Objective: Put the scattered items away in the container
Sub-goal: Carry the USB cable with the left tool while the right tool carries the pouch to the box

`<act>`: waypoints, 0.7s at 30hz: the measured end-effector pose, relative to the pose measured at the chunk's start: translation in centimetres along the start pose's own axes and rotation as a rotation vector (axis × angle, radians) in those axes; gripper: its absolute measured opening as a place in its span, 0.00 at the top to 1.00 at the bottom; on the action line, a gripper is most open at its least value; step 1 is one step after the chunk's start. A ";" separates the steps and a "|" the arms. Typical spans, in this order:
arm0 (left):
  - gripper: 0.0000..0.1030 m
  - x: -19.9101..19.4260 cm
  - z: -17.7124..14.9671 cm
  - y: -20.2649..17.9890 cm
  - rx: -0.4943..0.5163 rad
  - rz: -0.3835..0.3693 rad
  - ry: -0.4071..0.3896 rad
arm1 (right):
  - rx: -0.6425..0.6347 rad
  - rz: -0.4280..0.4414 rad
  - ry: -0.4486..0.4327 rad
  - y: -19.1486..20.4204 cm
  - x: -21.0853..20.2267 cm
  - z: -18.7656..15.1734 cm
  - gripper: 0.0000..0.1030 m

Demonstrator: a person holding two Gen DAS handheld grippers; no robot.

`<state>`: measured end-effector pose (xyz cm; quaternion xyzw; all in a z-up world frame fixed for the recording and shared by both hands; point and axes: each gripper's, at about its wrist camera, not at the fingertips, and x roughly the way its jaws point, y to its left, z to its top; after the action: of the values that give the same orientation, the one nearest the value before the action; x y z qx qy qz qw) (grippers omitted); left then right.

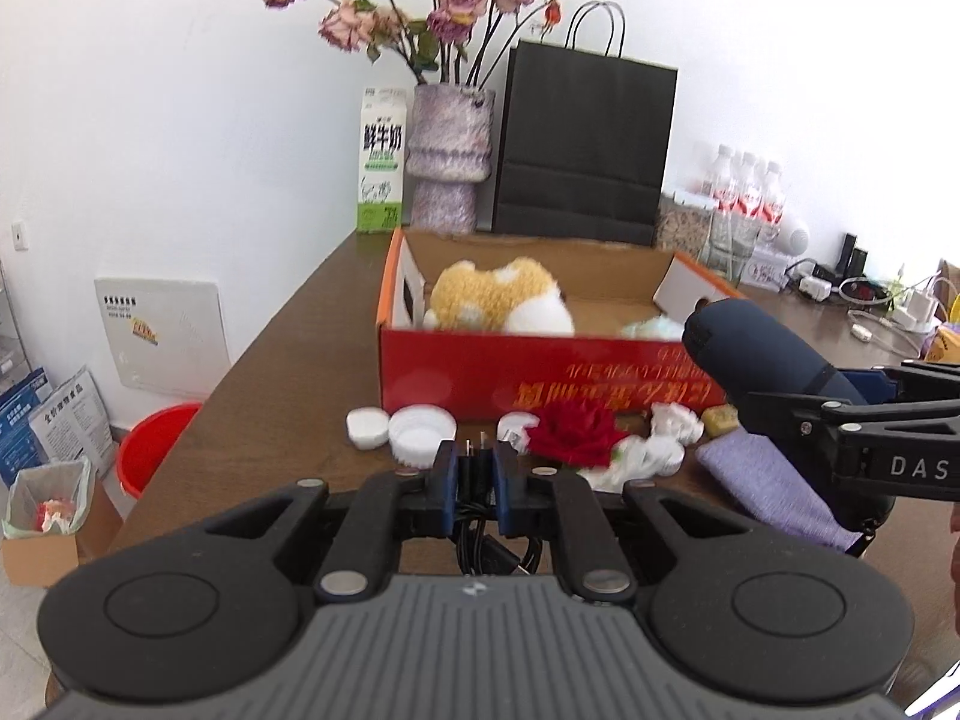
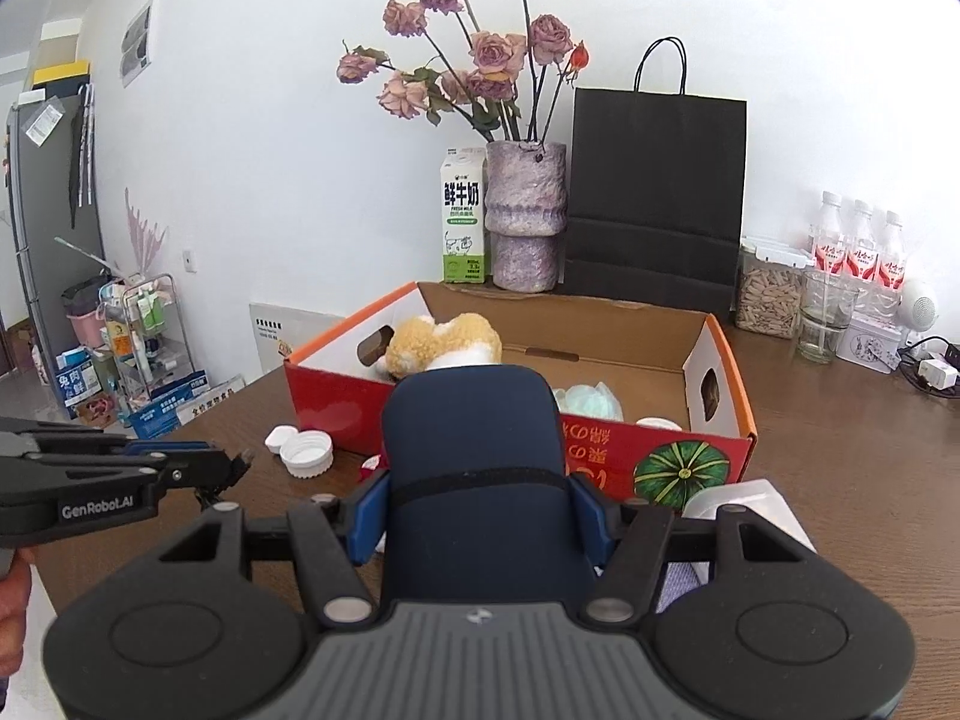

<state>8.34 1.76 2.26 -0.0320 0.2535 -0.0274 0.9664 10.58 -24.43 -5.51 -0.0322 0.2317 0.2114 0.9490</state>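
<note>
Left tongs (image 1: 474, 468), bottom centre of left view: clamped tight on a black cable (image 1: 480, 540), plug prongs poking out past the tips, rest of the coil hanging below. Right tongs (image 2: 474, 510), bottom centre of right view: half-spread, pads pressed on both sides of a navy case (image 2: 474, 480). Just beyond on the bench (image 1: 270, 390), along the box front: white caps (image 1: 414, 435), red flower (image 1: 576, 435), crumpled white plastic (image 1: 648, 456), small yellow-green block (image 1: 723, 420), lilac cloth (image 1: 774, 486) at right. Mid-frame: red box (image 1: 540, 372), open top; inside, tan-and-white plush (image 1: 498, 297) at left, pale green wad (image 2: 585, 399) at right. Far edge by the wall: milk carton (image 1: 381, 168), vase (image 1: 450, 156) of dried roses, black bag (image 1: 582, 144), bottles (image 2: 858, 246) at right.
</note>
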 end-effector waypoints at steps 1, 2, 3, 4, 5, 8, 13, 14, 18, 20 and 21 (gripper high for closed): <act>0.88 -0.1 0.4 -0.2 0.001 -0.004 -0.013 | 0.004 -0.003 -0.011 -0.2 0.0 0.4 0.41; 0.88 -0.1 1.0 -0.4 0.003 -0.010 -0.031 | 0.010 -0.007 -0.024 -0.4 0.0 0.8 0.41; 0.88 -0.1 1.6 -0.6 0.005 -0.017 -0.048 | 0.015 -0.011 -0.036 -0.6 0.0 1.2 0.41; 0.88 -0.1 2.1 -0.8 0.006 -0.021 -0.063 | 0.020 -0.017 -0.049 -0.9 0.0 1.6 0.41; 0.88 -0.1 2.7 -1.1 0.006 -0.025 -0.079 | 0.025 -0.022 -0.061 -1.1 0.1 2.0 0.41; 0.88 0.4 4.5 -2.0 -0.001 -0.046 -0.121 | 0.042 -0.044 -0.095 -2.0 0.7 3.4 0.41; 0.88 2.5 7.5 -4.0 -0.022 -0.078 -0.162 | 0.081 -0.086 -0.133 -3.8 2.7 5.6 0.41; 0.88 3.4 8.1 -4.4 -0.030 -0.083 -0.163 | 0.094 -0.093 -0.135 -4.4 3.4 6.1 0.41; 0.88 7.1 10.0 -5.6 -0.060 -0.093 -0.149 | 0.131 -0.122 -0.139 -6.3 6.4 7.5 0.41; 0.88 9.3 10.6 -6.0 -0.078 -0.104 -0.131 | 0.145 -0.139 -0.141 -7.1 8.1 8.0 0.41; 0.88 10.4 10.9 -6.3 -0.083 -0.103 -0.121 | 0.150 -0.151 -0.140 -7.5 9.1 8.2 0.41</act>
<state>22.52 -4.70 7.13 -0.0865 0.1936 -0.0645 0.9751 24.45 -26.43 -2.61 0.0365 0.1770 0.1231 0.9758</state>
